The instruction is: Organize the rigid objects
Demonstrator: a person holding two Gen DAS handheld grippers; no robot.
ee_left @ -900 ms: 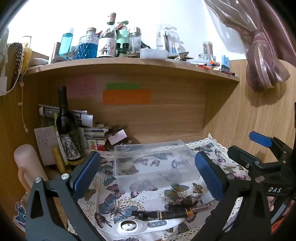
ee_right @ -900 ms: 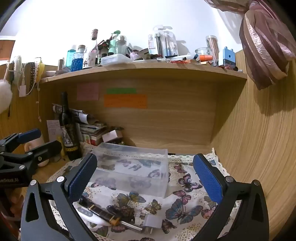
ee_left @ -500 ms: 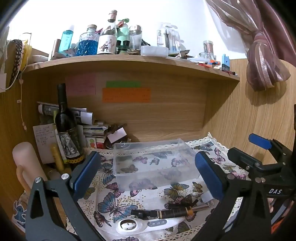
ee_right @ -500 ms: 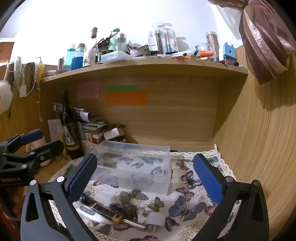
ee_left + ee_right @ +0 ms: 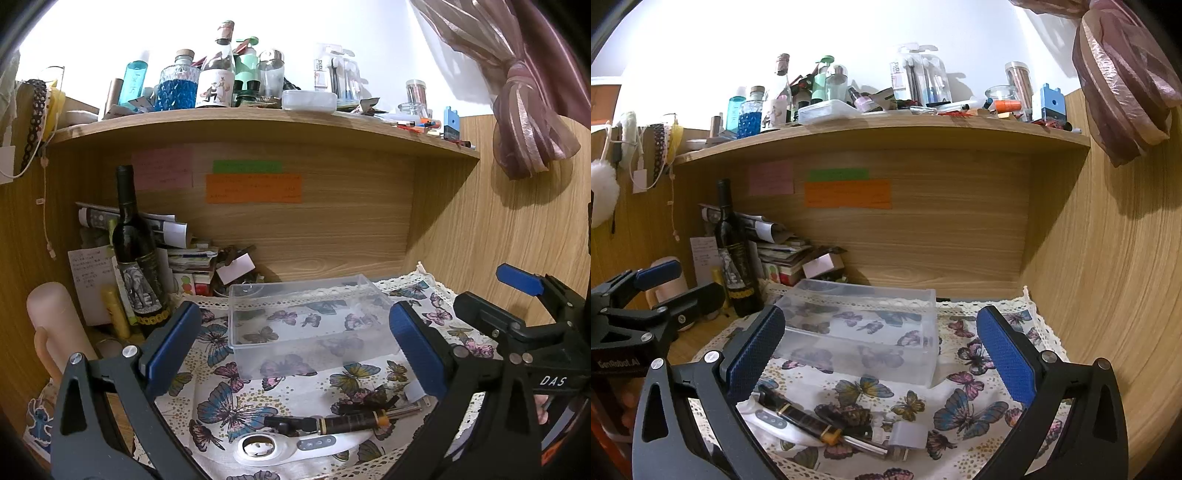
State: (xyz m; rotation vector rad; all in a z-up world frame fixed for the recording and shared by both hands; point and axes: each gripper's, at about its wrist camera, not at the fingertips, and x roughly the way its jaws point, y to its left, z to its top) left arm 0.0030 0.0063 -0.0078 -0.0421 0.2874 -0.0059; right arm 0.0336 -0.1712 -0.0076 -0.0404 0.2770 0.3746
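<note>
A clear plastic box (image 5: 306, 325) stands empty on the butterfly cloth (image 5: 229, 402); it also shows in the right wrist view (image 5: 864, 332). In front of it lie a white device with a round lens (image 5: 291, 446), a dark pen-like stick (image 5: 343, 422), a dark hair clip (image 5: 369, 398) and a small white plug (image 5: 908, 437). My left gripper (image 5: 295, 347) is open and empty above the cloth, before the box. My right gripper (image 5: 879, 350) is open and empty, to the right of the left one.
A dark wine bottle (image 5: 135, 251) and stacked papers and boxes (image 5: 184, 254) stand at the back left. A pink cylinder (image 5: 55, 325) stands at the left. A shelf (image 5: 258, 122) above holds several bottles. Wooden walls close the back and right.
Both grippers have risen or tilted slightly, so the scene sits a little lower in view. Nothing on the cloth has moved.
</note>
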